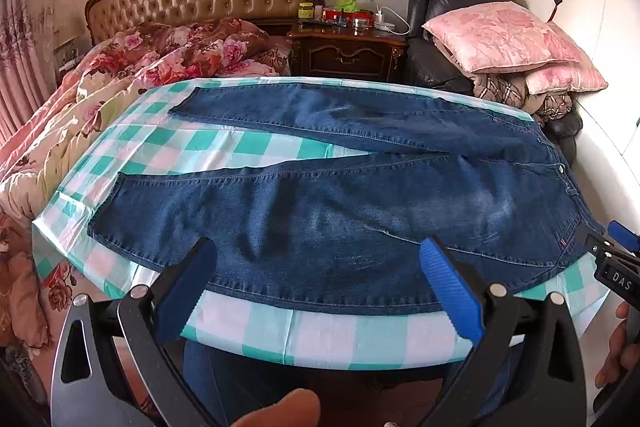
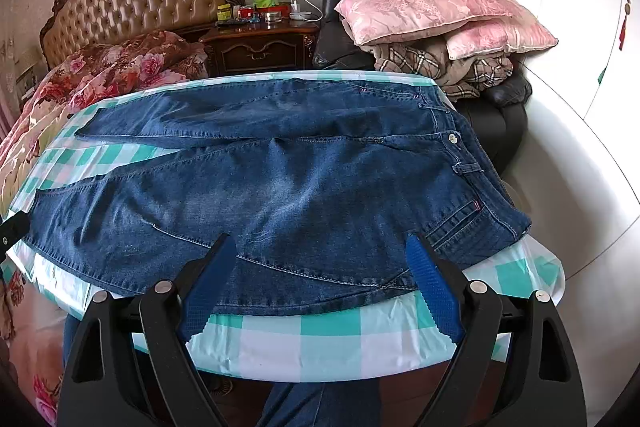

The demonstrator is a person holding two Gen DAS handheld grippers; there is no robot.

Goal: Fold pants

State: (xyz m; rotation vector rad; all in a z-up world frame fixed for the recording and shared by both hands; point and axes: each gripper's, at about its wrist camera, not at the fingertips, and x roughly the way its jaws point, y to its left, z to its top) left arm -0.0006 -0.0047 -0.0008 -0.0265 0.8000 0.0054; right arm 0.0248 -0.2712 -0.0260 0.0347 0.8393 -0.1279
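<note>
Jeans (image 1: 340,211) lay flat, unfolded, on checked tablecloth (image 1: 248,147) over table; waistband toward 3 o'clock, legs splayed toward 9 o'clock, gap between hems. Denim judged heavy, limp, fairly grippy; thick at seams and waistband, likely to sag if lifted by one point. Best holds judged: near outer seam, at waistband corner (image 2: 516,223) and near-leg hem (image 1: 104,215).

Left gripper (image 1: 320,255) released, jaws wide, over near leg edge. Right gripper (image 2: 320,255) likewise released, empty, over near hip.

Bed (image 1: 120,67) at 10 o'clock, nightstand (image 1: 348,55) at 12, pillows (image 1: 500,35) at 2.
</note>
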